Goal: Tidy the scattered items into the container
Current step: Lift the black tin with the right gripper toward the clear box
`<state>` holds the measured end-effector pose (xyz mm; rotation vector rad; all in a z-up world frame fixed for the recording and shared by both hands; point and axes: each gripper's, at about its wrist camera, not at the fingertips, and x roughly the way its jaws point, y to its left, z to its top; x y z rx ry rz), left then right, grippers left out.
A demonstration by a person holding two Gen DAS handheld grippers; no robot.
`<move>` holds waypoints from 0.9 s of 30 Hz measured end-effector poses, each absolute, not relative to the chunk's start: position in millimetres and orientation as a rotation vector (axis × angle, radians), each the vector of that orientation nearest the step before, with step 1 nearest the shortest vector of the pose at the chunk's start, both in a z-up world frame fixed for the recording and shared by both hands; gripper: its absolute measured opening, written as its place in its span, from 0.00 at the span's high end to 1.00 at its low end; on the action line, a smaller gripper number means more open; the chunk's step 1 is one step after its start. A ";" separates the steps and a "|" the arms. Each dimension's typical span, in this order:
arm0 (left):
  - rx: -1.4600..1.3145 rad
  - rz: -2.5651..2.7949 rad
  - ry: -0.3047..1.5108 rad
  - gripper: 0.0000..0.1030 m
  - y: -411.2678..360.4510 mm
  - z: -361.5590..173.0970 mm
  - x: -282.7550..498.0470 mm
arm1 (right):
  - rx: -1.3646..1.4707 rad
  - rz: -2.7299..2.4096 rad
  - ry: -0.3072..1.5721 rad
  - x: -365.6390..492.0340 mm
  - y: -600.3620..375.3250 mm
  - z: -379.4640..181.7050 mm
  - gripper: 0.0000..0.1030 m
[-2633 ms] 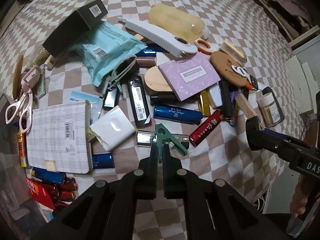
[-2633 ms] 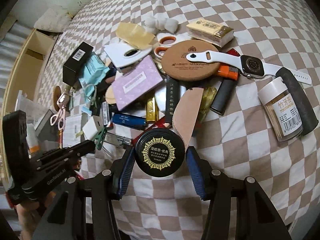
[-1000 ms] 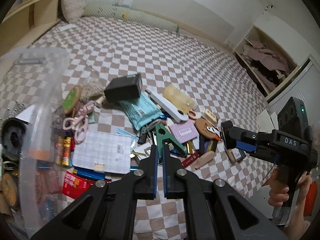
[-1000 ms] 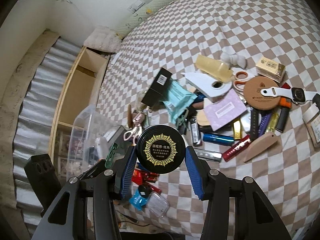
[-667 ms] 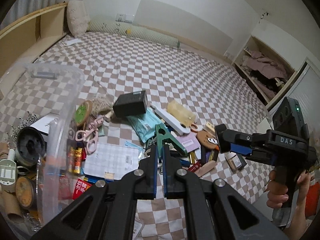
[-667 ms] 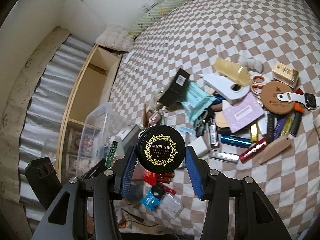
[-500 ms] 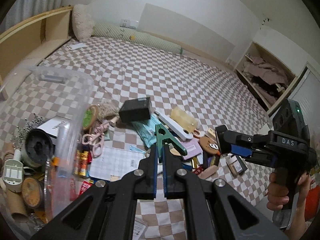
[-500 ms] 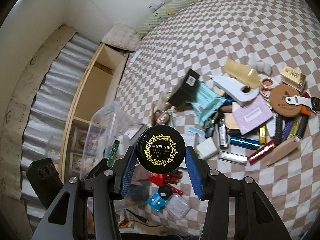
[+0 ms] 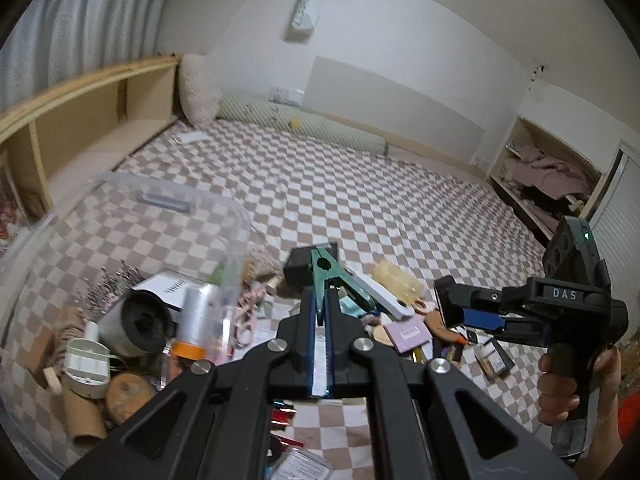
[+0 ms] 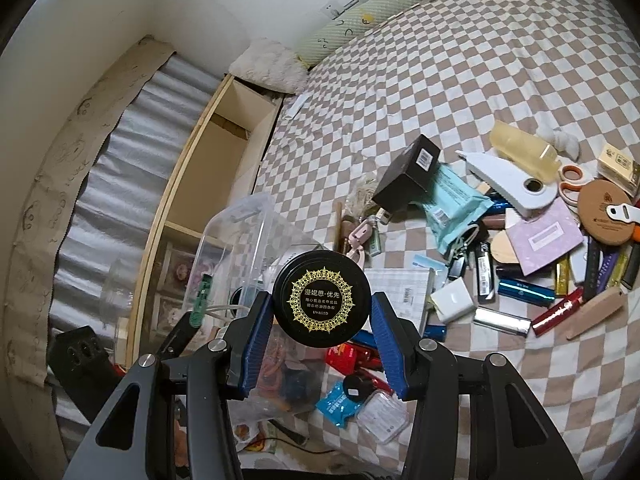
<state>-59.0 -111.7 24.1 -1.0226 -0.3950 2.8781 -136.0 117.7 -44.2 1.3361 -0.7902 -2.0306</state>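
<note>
- A green clip (image 9: 325,280) was gripped between the closed fingers of the left tool (image 9: 320,320), held up just right of the clear plastic container (image 9: 224,216)
- A round black tin (image 10: 321,299) with gold lettering was clamped between the blue pads (image 10: 256,344) of the right tool (image 10: 321,344), above the near right edge of the container
- A tape roll (image 9: 200,320), a dark cylinder (image 9: 140,320) and cardboard tubes (image 9: 84,416) were seen lying inside the container
- The remaining clutter was spread over the checkered bed (image 10: 500,80): a black box (image 10: 408,176), a teal pouch (image 10: 452,204), a lilac card (image 10: 546,236), a white scraper (image 10: 508,180)
</note>
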 end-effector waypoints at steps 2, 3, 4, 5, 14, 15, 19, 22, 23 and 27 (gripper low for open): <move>-1.004 2.890 -0.408 0.95 -119.0 26.4 -56.0 | 1.327 -2.018 -0.788 -136.4 113.8 -42.8 0.51; -0.995 2.896 -0.414 0.95 -122.7 27.5 -54.4 | 1.322 -2.014 -0.786 -136.3 111.7 -41.9 0.51; -0.988 2.907 -0.425 0.95 -127.3 28.1 -52.5 | 1.316 -2.012 -0.782 -136.2 109.7 -40.9 0.51; -0.982 2.917 -0.436 0.95 -132.0 28.7 -50.5 | 1.311 -2.009 -0.779 -136.0 107.7 -39.9 0.51; -0.921 3.011 -0.536 0.95 -174.0 34.2 -32.8 | 1.235 -1.957 -0.765 -132.0 87.7 -27.8 0.51; -0.914 3.021 -0.548 0.95 -178.7 34.8 -30.8 | 1.227 -1.953 -0.762 -131.4 85.2 -26.2 0.51; -0.902 3.068 -0.613 0.95 -203.7 33.5 -21.0 | 1.196 -1.928 -0.752 -129.5 73.7 -20.2 0.51; -0.905 3.103 -0.657 0.95 -220.7 30.0 -13.6 | 1.170 -1.902 -0.746 -127.2 63.4 -15.4 0.51; -0.910 3.111 -0.673 0.95 -226.5 28.3 -11.6 | 1.162 -1.894 -0.742 -126.4 59.4 -13.7 0.51; -0.971 3.149 -0.725 0.95 -249.1 18.5 -5.5 | 1.134 -1.862 -0.717 -121.6 43.2 -7.0 0.51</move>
